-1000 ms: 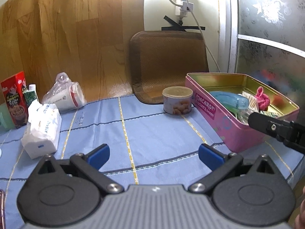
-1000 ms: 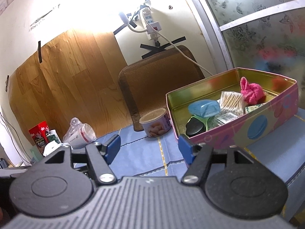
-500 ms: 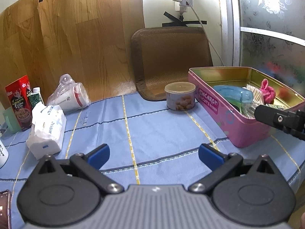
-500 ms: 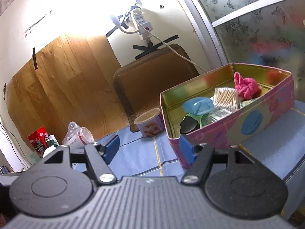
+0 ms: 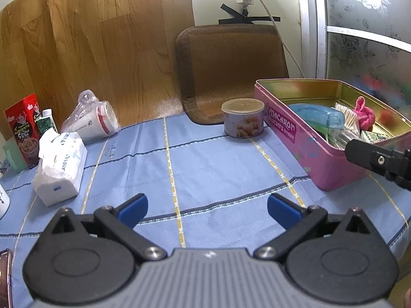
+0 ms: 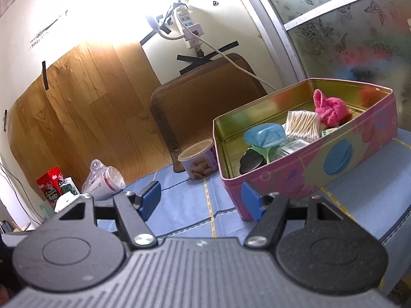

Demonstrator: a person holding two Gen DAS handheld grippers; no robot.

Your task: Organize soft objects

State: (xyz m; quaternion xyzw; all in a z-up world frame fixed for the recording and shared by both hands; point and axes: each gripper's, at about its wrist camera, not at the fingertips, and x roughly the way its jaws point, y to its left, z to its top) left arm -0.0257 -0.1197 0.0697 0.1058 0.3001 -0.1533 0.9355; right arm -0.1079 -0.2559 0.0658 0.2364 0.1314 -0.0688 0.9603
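A pink "Macaron" tin (image 5: 303, 143) stands on the blue tablecloth at the right; it also shows in the right wrist view (image 6: 334, 159). Inside lie a pink fluffy cloth (image 6: 330, 109), a pack of cotton swabs (image 6: 301, 123), a blue plastic case (image 6: 264, 136) and a black round item (image 6: 251, 160). My left gripper (image 5: 206, 209) is open and empty above the cloth's middle. My right gripper (image 6: 200, 197) is open and empty, just in front of the tin's near corner. One right finger (image 5: 372, 156) shows beside the tin in the left wrist view.
A tissue pack (image 5: 60, 166) lies at the left, a bagged stack of paper cups (image 5: 92, 123) behind it. A red box (image 5: 23, 128) stands far left. A lidded snack cup (image 5: 242, 118) sits by the tin. A brown cushion (image 5: 231, 71) leans on the wall.
Both grippers have drawn back and tilted slightly, staying open. The tin sits a little farther off and higher in the right wrist view. No object has moved.
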